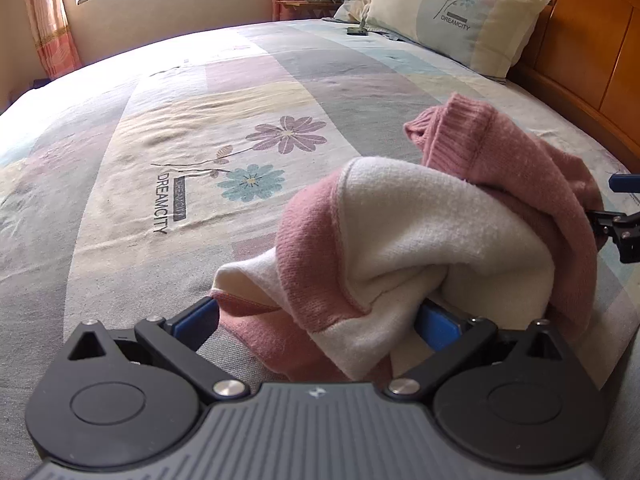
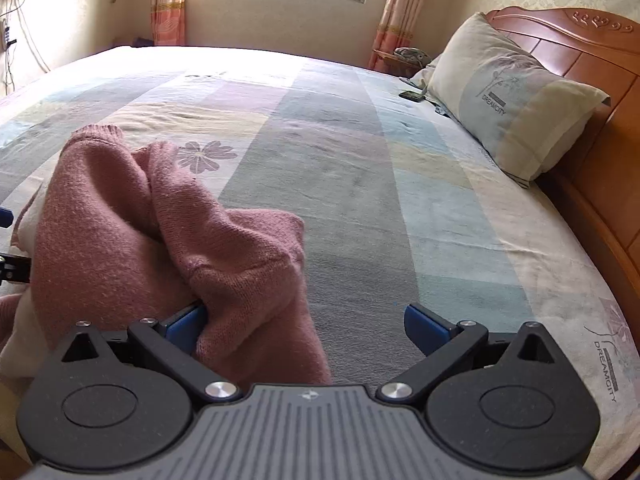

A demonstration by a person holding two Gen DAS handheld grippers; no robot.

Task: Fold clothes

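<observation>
We see pink-and-cream sweater (image 1: 420, 240) bunched near bed (image 1: 200, 100) near edge; left gripper (image 1: 316, 316), right gripper (image 2: 304, 320) wide open (fabric between, ungripped). Next: close, spread flat.

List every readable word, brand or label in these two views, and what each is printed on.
"DREAMCITY": on the bedsheet, beside the printed flowers; again near the sheet's edge in the right wrist view.
"DREAMCITY": on the pillow, under its flower print.
Small grey bar label above each word: too small to read.
Sweater: no text visible.
</observation>
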